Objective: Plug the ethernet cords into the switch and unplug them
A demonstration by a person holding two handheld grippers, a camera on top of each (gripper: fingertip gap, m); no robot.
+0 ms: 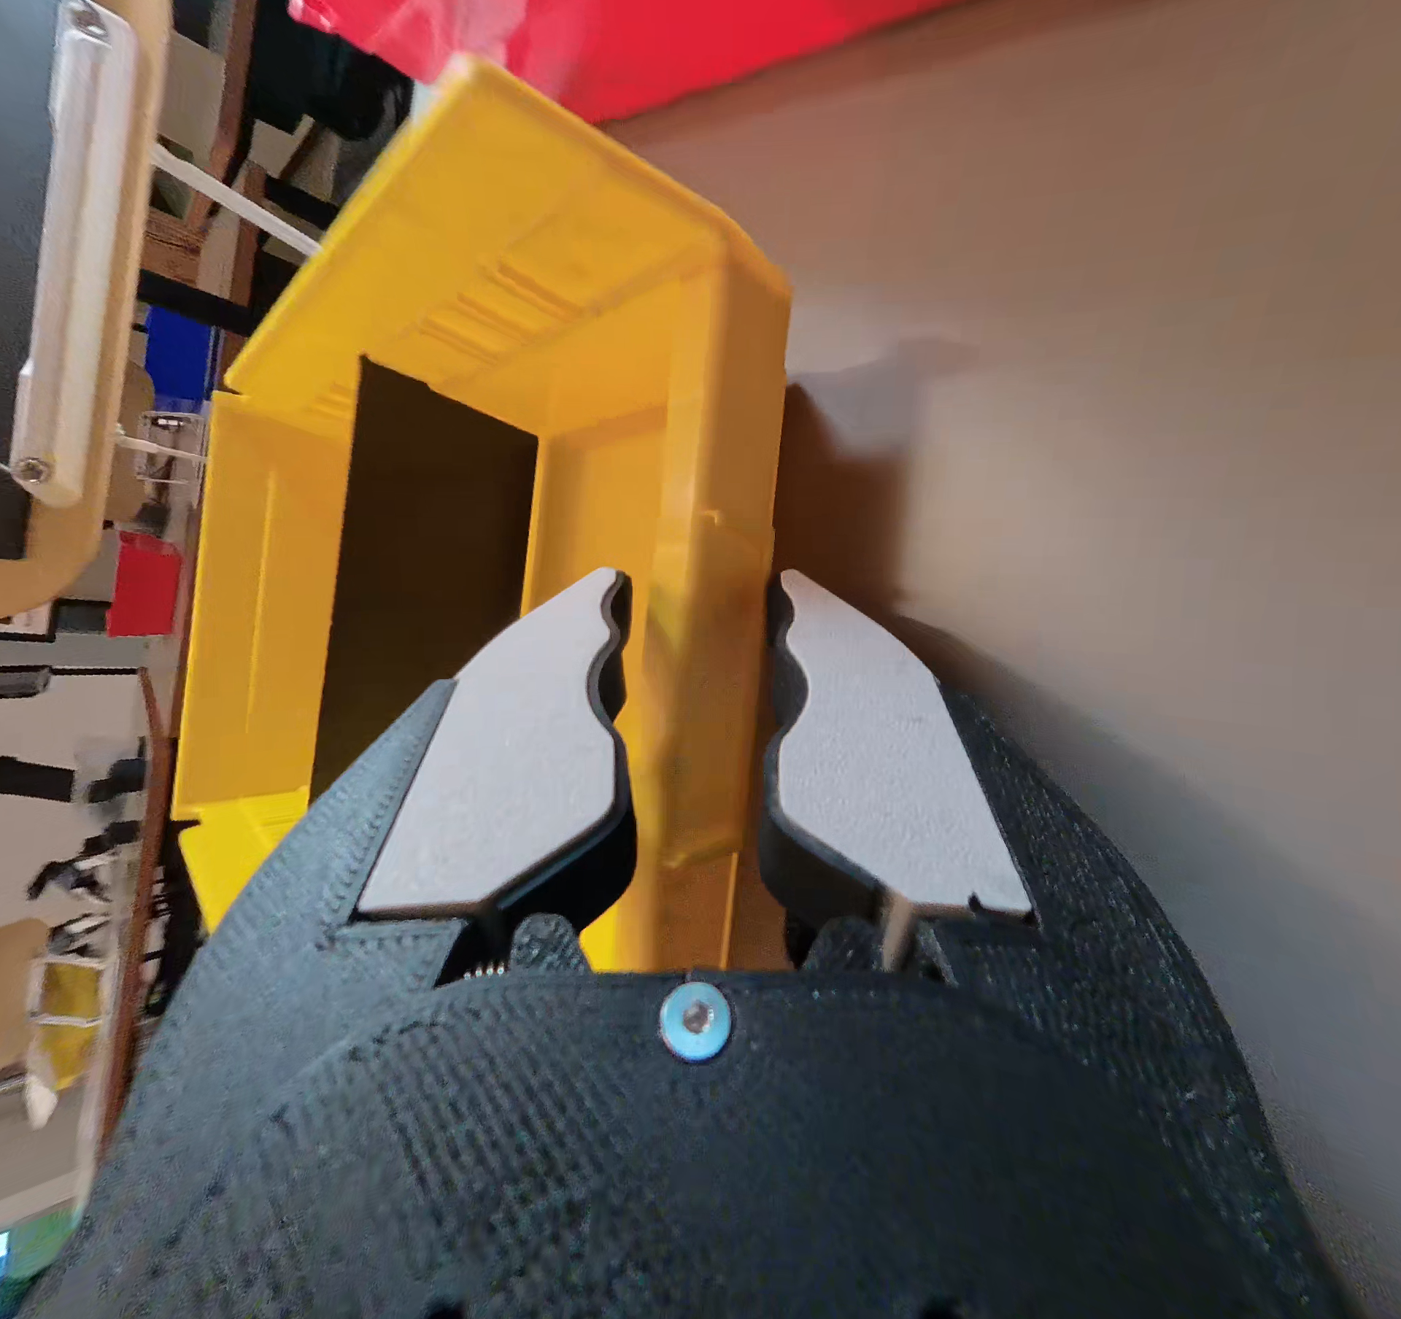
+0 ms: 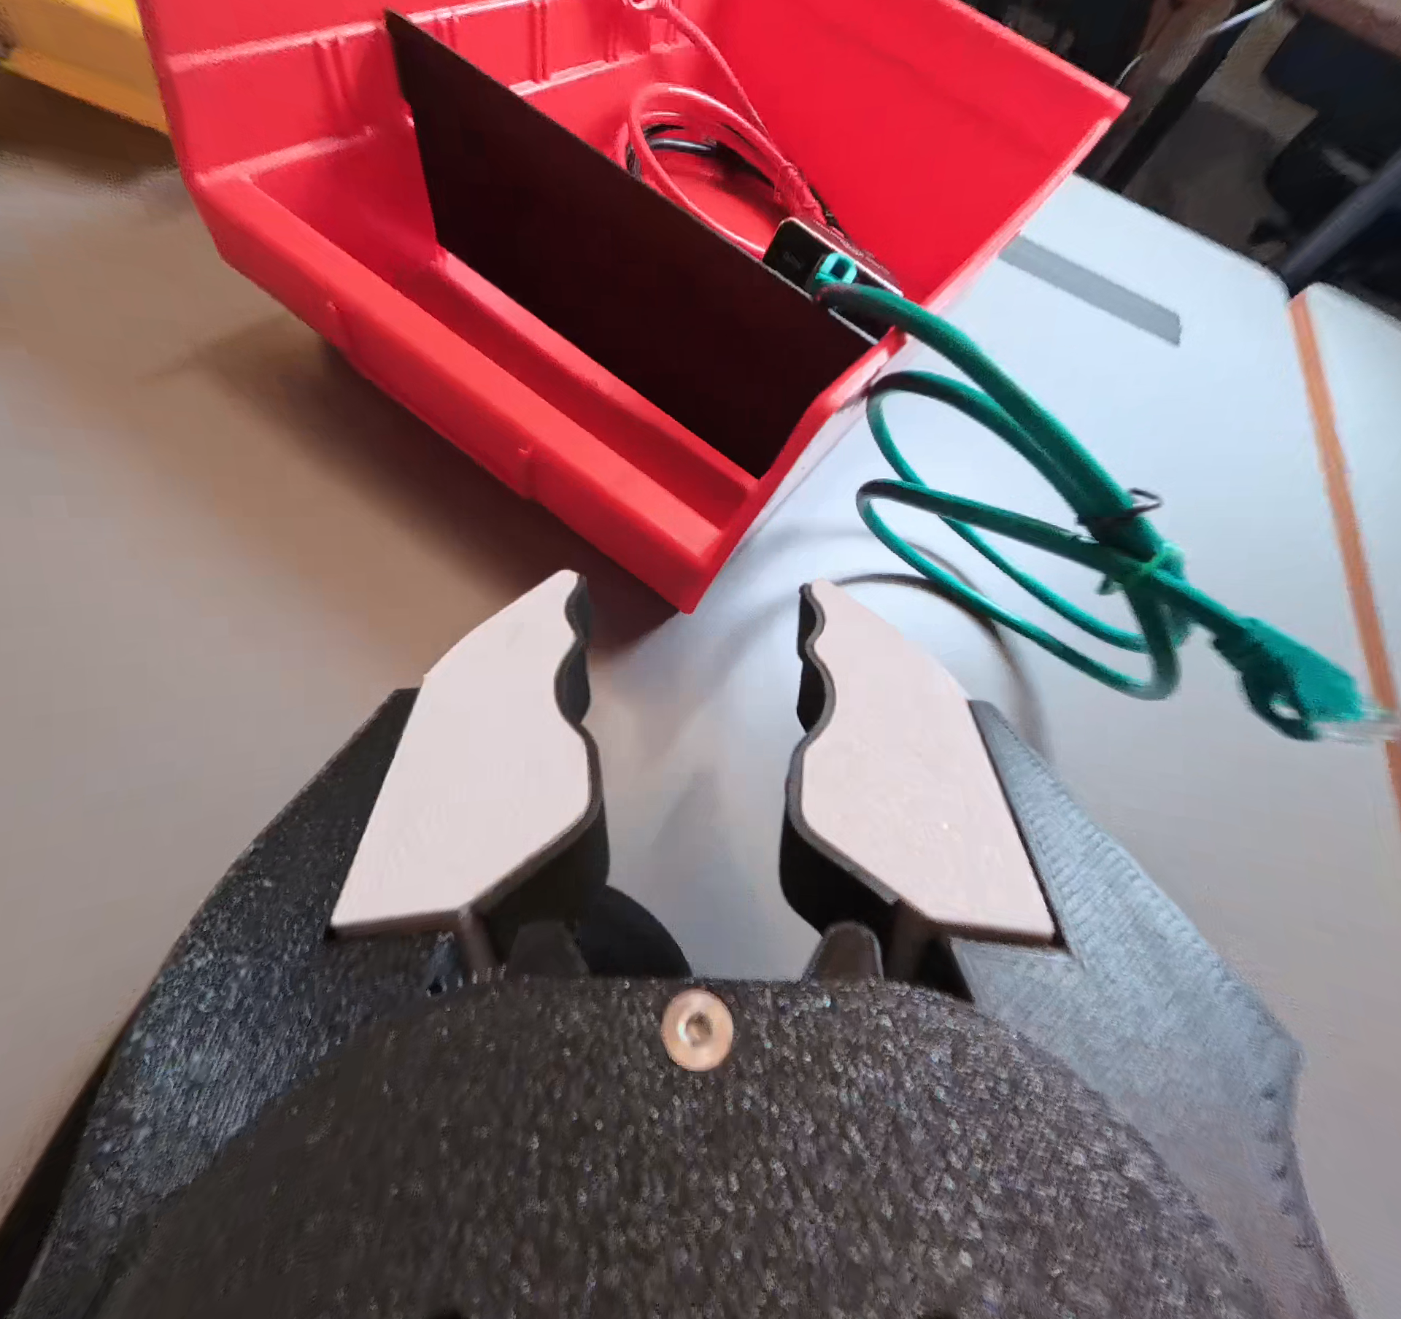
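The green ethernet cord point(image 2: 1061, 525) is lying coiled on the worktop point(image 2: 227, 525) just beside the red bin point(image 2: 470, 373). One end is sitting in the small black switch point(image 2: 796, 252) at the bin's near right corner; the free plug point(image 2: 1319, 699) is resting to the right. A red cord point(image 2: 697, 146) is lying coiled inside the bin behind a dark divider point(image 2: 606, 259).

The right gripper point(image 2: 694, 627) is hovering with fingers apart, holding nothing. The left gripper point(image 1: 697, 615) is straddling a wall of the yellow bin point(image 1: 485, 312); whether it is clamping that wall cannot be told.

Handling judgement: the cord is looking light and limp, so it is likely to sag if held mid-length. Take hold at the stiff moulded boot behind the clear plug. The latch tab is probably fragile. The switch is appearing light and may be sliding under insertion force, so brace it.
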